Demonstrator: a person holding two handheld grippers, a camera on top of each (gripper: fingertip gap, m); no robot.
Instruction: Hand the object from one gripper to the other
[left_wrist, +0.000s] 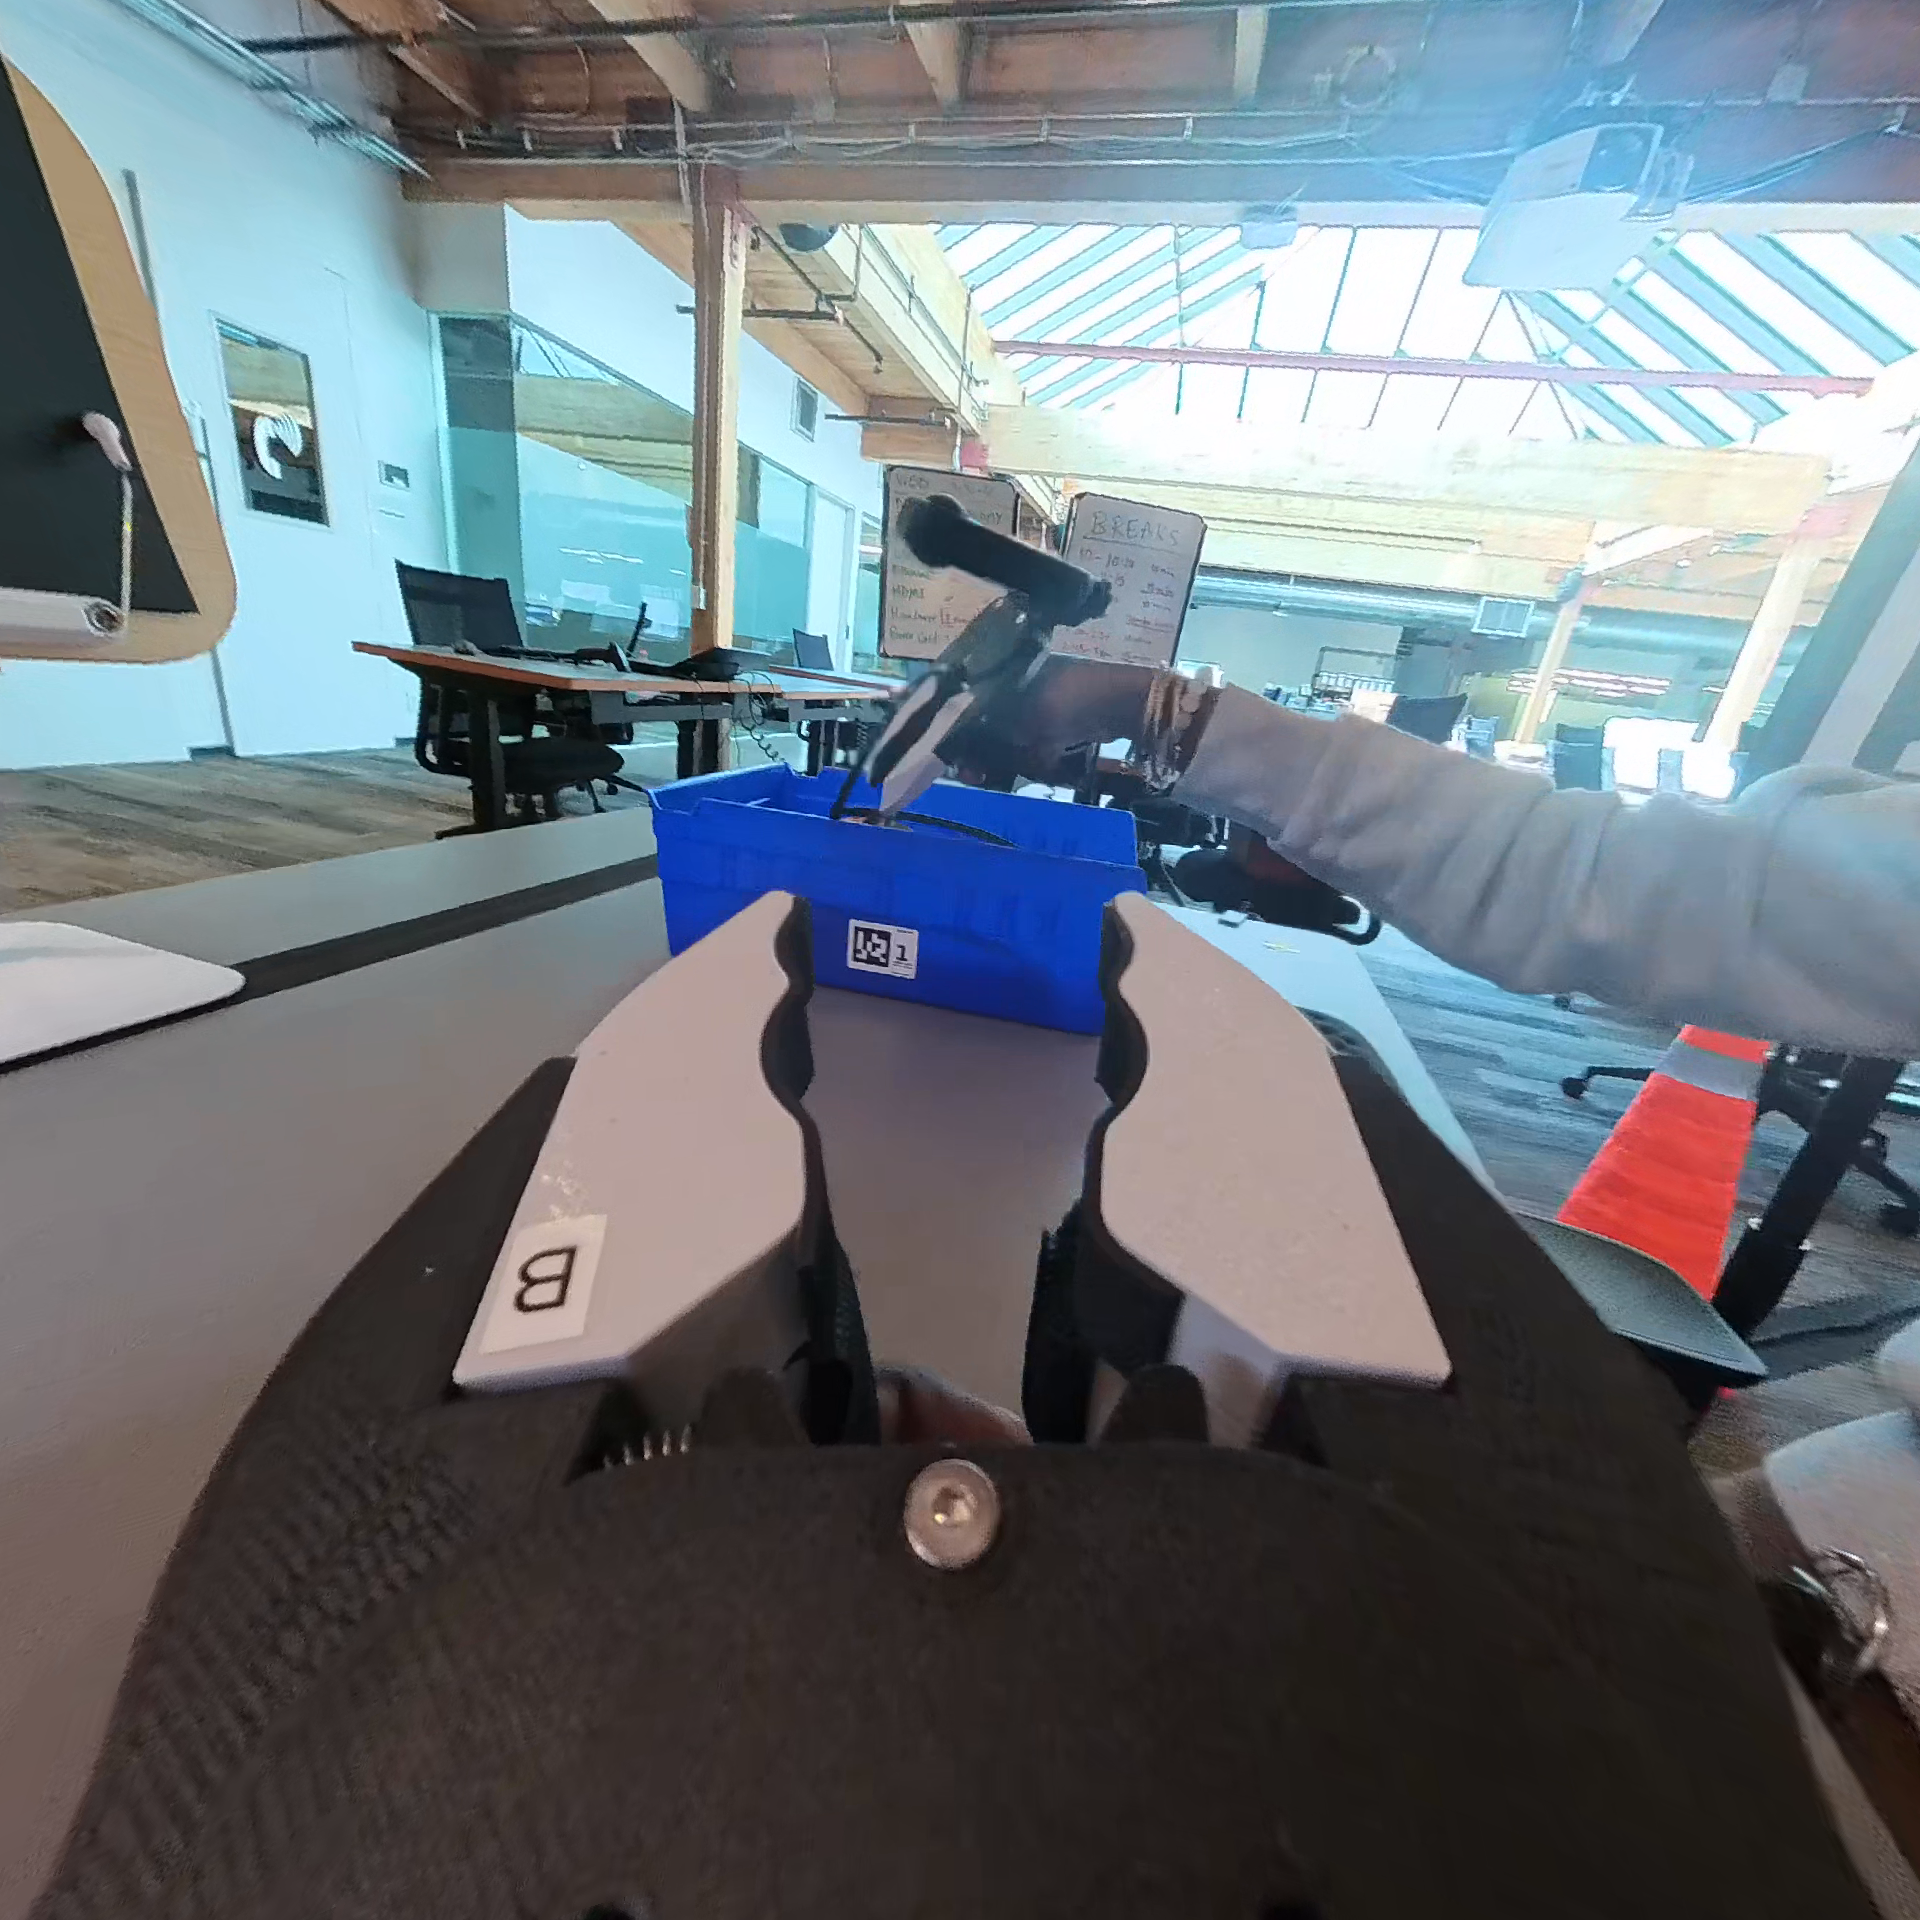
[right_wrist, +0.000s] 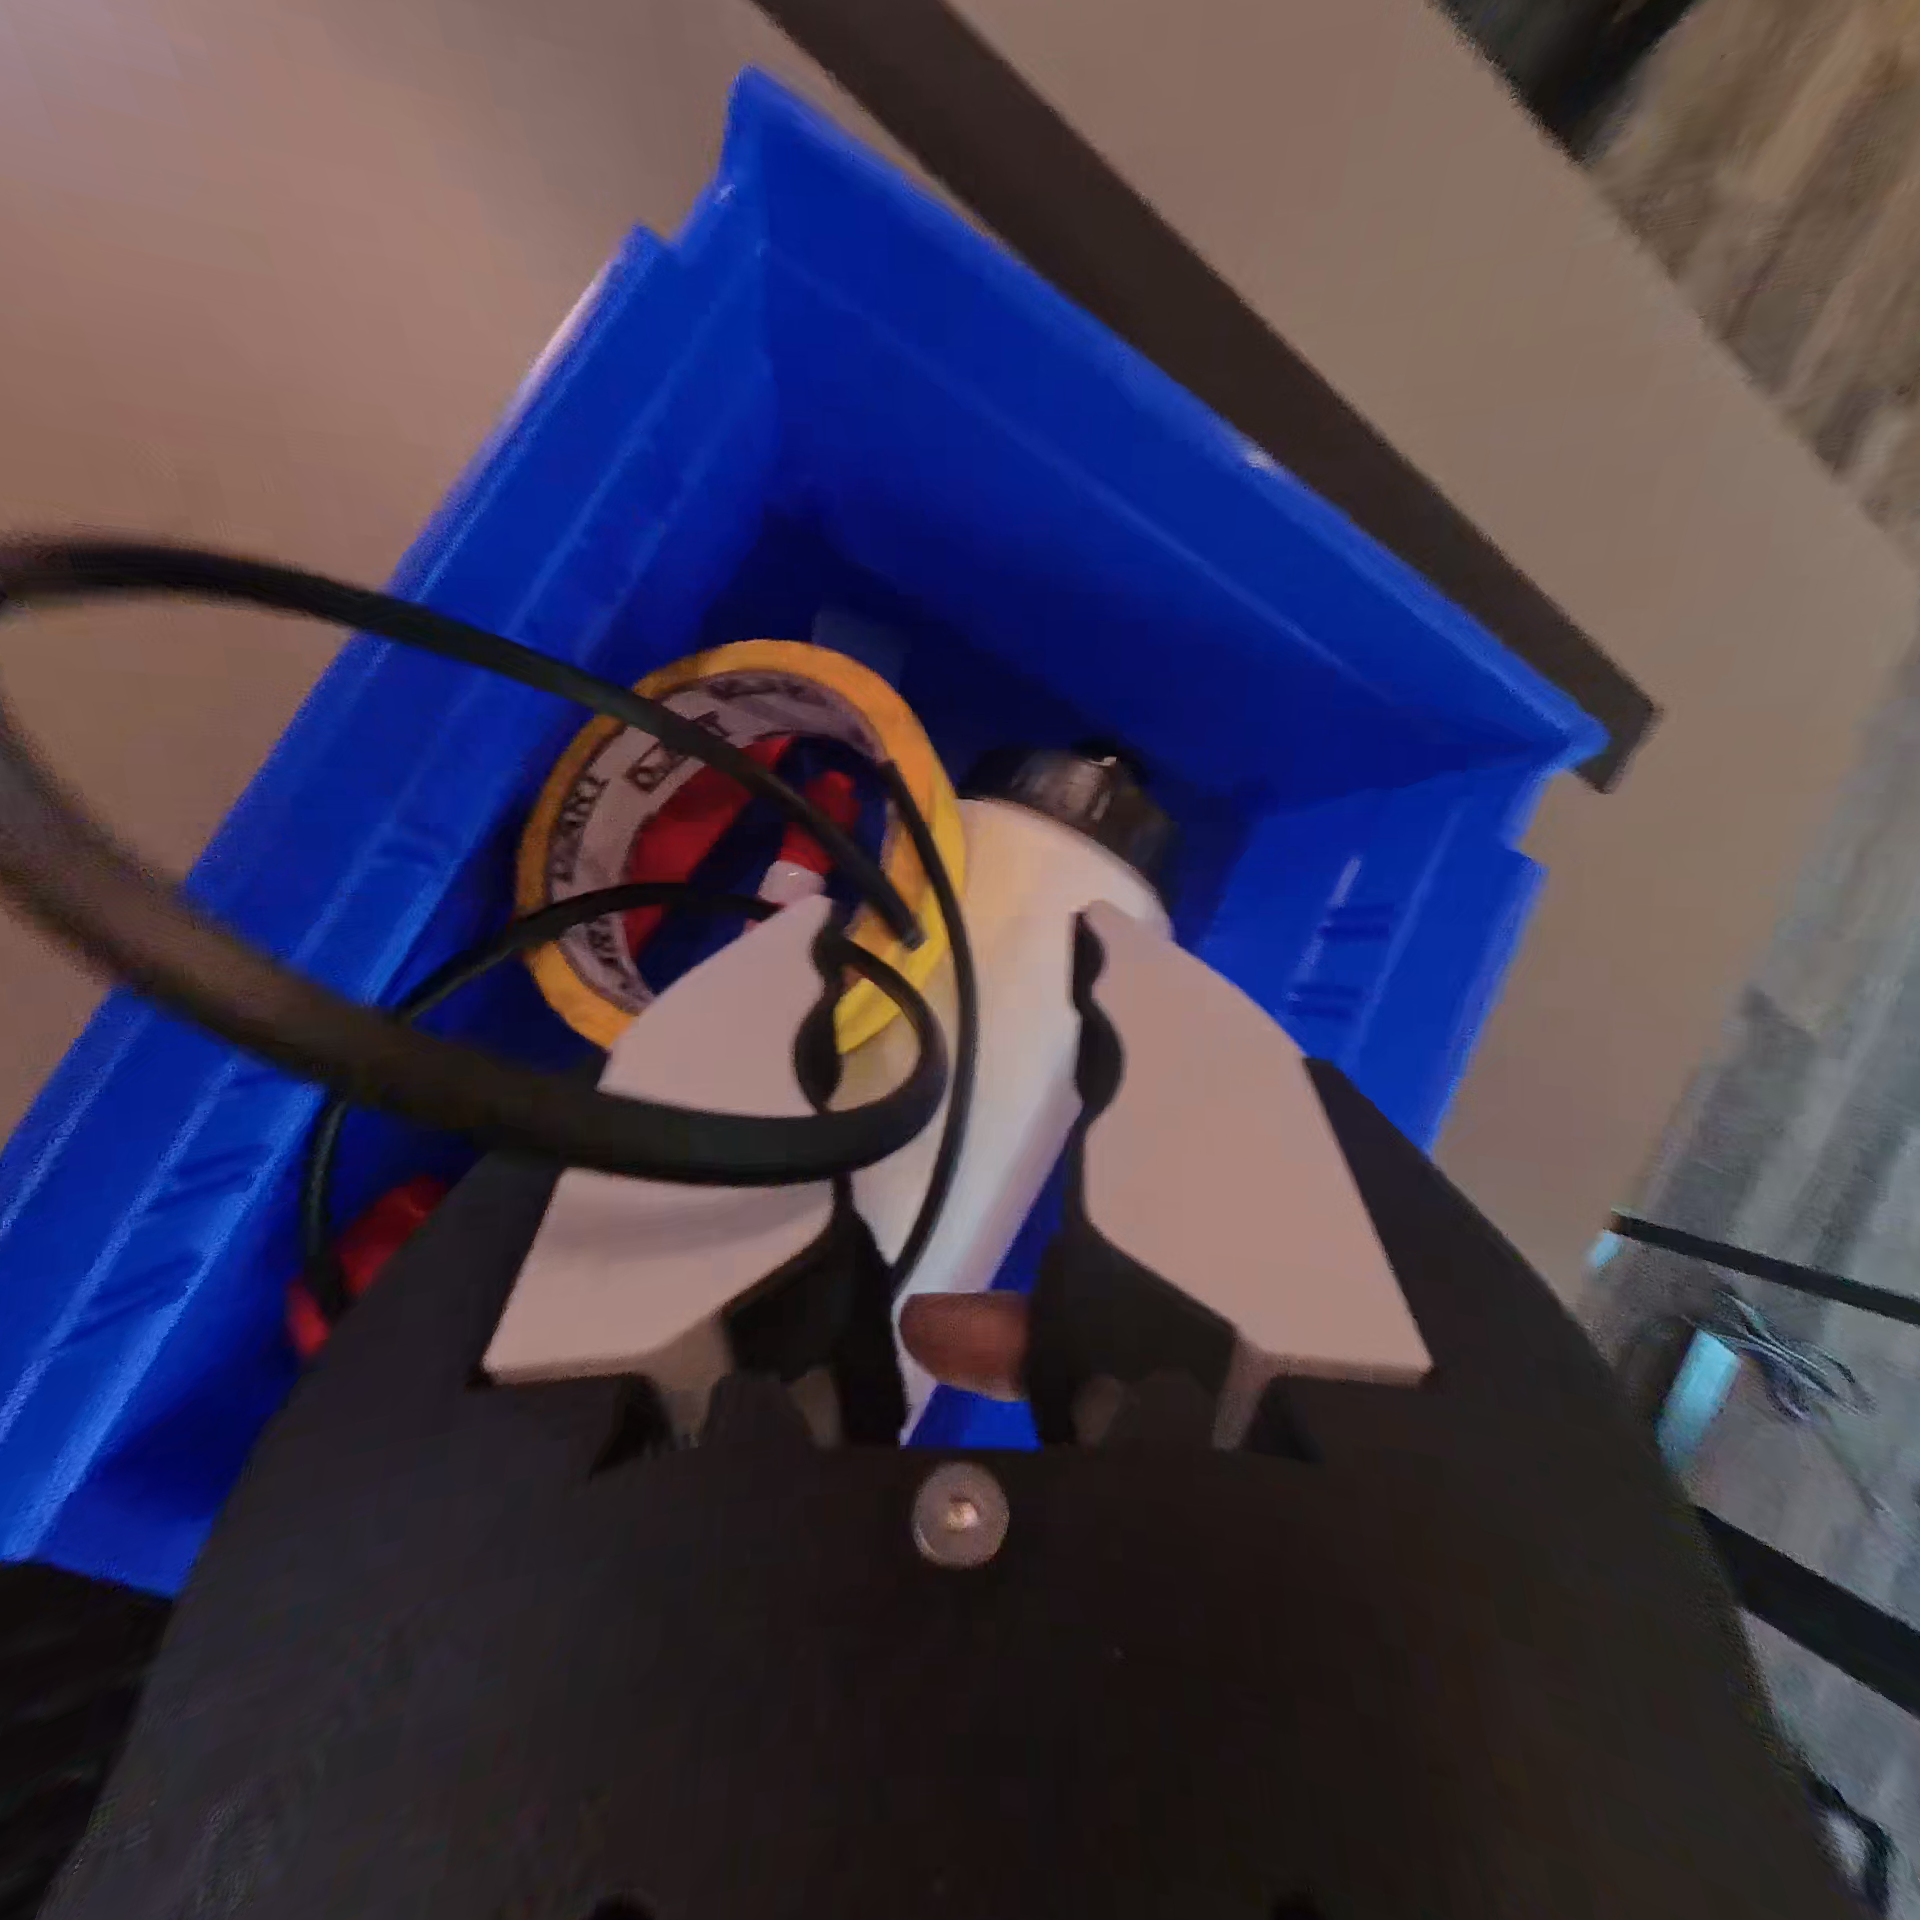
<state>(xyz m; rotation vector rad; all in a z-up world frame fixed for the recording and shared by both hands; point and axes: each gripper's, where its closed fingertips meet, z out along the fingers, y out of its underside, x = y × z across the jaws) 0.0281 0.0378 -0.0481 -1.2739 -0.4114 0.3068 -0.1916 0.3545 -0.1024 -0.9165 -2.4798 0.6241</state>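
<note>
A blue bin (left_wrist: 935, 883) stands on the grey table (left_wrist: 312, 1091) just ahead of my left gripper (left_wrist: 956, 909), which is open, empty and low over the table. My right gripper (left_wrist: 894, 784) points down into the bin. In the right wrist view the bin (right_wrist: 935, 468) holds a yellow tape roll (right_wrist: 769, 660), looping black cable (right_wrist: 312, 613), red and blue pieces, and a white bulb-like object (right_wrist: 997, 1039) with a metal base. My right gripper (right_wrist: 956, 920) is open, with the white object lying between its fingers. The cable crosses the left finger (right_wrist: 707, 1039).
A person's grey-sleeved arm (left_wrist: 1507, 862) reaches in from the right. A white pad (left_wrist: 83, 987) lies at the table's left edge. A dark strip (right_wrist: 1247, 416) runs across the table behind the bin. Desks and chairs (left_wrist: 540, 675) stand beyond; an orange object (left_wrist: 1662, 1143) sits off the table's right side. The gap from one gripper's tips to the other's is roughly 40 centimetres.
</note>
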